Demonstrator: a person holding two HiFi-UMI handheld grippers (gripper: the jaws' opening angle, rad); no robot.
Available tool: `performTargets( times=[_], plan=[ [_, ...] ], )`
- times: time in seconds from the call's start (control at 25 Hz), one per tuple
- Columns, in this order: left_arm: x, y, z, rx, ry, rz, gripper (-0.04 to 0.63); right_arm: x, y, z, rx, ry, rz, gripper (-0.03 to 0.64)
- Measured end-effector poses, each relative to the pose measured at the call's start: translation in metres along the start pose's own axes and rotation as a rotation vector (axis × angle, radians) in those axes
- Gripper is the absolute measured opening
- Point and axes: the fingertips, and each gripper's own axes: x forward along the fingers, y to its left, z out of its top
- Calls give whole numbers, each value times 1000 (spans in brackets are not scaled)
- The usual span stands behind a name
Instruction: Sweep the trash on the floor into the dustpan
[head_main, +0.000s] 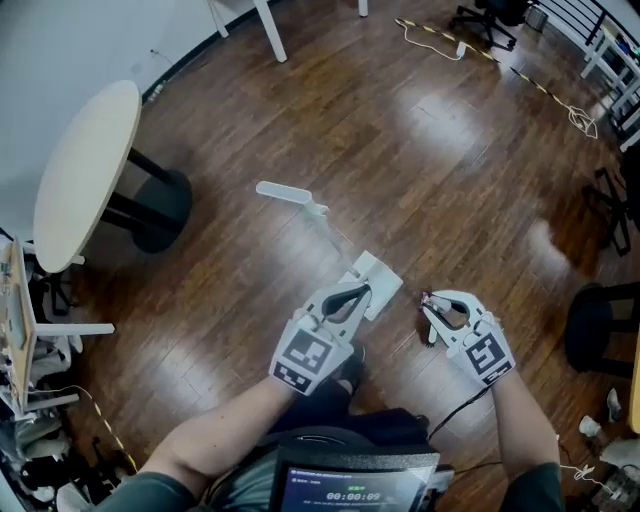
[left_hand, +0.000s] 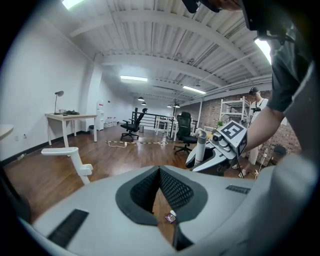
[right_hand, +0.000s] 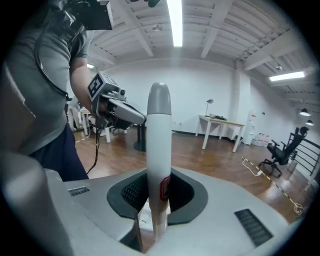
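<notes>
So what's the right hand-held gripper (right_hand: 159, 192) on? /mk
Clamped on the broom handle (right_hand: 160, 145), a pad pressed on each side. White pole, grey cap, red label at pad level, standing upright /jo
And the left hand-held gripper (left_hand: 160, 175)? /mk
Tips meet at the far end with only a thin slit behind them. Nothing held /jo
Where's the dustpan (head_main: 376, 280)? /mk
White, sitting on the floor (head_main: 450, 160) just ahead of the left jaws. From the head view the gripper overlaps its near edge, can't tell if they touch. Thin stem runs up from it to a white grip (head_main: 288, 196); the left gripper view has that grip off to its left /jo
What's there to sweep? /mk
One small wrapper (left_hand: 171, 216) on the wood, seen through the slit of the left jaws. Probably a sweet wrapper, but it's too small to be sure /jo
How do the two grippers sit? /mk
Side by side in front of the person (head_main: 220, 450), near each other, not touching. Right one is to the right of the dustpan, pole seen nearly end-on from above /jo
Anything else around? /mk
Office chair (head_main: 490, 15) and a cable (head_main: 560, 100) at the far end of the floor, well apart from the dustpan /jo
</notes>
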Motion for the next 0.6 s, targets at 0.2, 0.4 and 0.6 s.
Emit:
performTargets(
  times=[0.2,0.4,0.6],
  plan=[
    [-19,40,-6,-38,1,47,9,53,20,38,-17,-29,148,87],
    [-31,66,-4,-51,-12,74,9,94,14,81,37,-107,151,87],
    [-46,92,1,-56,-32,89,9,120,-9,129,92,-213,43,87]
  ],
)
